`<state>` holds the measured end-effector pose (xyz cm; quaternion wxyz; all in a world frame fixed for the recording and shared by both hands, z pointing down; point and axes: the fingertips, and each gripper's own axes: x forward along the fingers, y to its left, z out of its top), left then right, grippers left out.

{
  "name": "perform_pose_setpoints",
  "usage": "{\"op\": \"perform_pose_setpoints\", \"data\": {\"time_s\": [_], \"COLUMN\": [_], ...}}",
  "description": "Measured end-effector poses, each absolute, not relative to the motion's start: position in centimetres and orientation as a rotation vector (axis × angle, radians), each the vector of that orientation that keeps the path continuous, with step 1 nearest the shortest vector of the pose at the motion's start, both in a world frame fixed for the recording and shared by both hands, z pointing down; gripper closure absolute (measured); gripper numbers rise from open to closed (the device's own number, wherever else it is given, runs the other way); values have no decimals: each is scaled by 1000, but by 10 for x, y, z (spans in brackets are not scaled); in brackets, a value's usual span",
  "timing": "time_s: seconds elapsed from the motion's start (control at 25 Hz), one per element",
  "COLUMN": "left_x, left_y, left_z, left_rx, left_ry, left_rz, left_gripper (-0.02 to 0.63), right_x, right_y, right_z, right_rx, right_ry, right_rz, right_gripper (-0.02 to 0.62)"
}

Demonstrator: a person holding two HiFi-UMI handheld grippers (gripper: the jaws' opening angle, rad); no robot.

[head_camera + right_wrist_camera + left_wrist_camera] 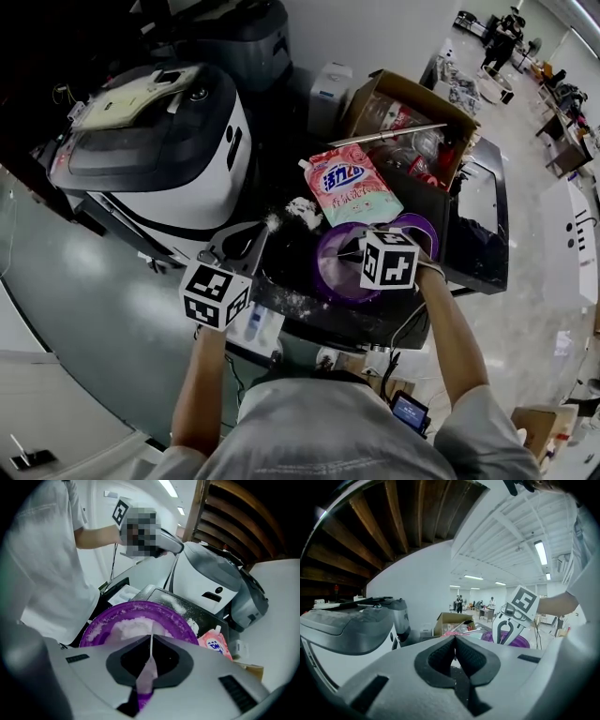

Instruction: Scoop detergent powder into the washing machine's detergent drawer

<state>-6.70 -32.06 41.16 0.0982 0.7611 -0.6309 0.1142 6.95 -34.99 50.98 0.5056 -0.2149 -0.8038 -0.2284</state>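
- The right gripper (151,637) is pinching a thin pale handle (146,674), likely the scoop's, and angling it toward the purple bowl (179,623) just ahead.
- Detergent powder (133,628) is lying heaped in that bowl, straight beyond the jaws.
- The left gripper (455,639) is hovering with its jaws pressed together on nothing, the washing machine (347,625) at its left.

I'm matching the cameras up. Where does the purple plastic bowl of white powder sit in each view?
Head view: purple plastic bowl, centre, just below the pink detergent pouch.
Left gripper view: lower right, partly behind the right gripper.
Right gripper view: centre, just beyond the jaws.
Shared landmark: the white washing machine, in all three.
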Motion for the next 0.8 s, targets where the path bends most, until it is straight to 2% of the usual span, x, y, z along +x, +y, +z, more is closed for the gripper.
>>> {"op": "perform_pose_setpoints", "data": {"time_s": [0.28, 0.8], "left_x": [-71, -64], "left_y": [-318, -319], "left_z": [410, 407], "left_rx": [2237, 2254], "left_ry": [-1885, -1878], "left_rz": [351, 349], "left_gripper": [595, 597], "right_x": [73, 94], "right_y": [-340, -324], "right_z": [521, 532], "right_rx": [-626, -760], "right_ry": [-1828, -1730], "right_rz": [-611, -518], "right_gripper": [581, 581]}}
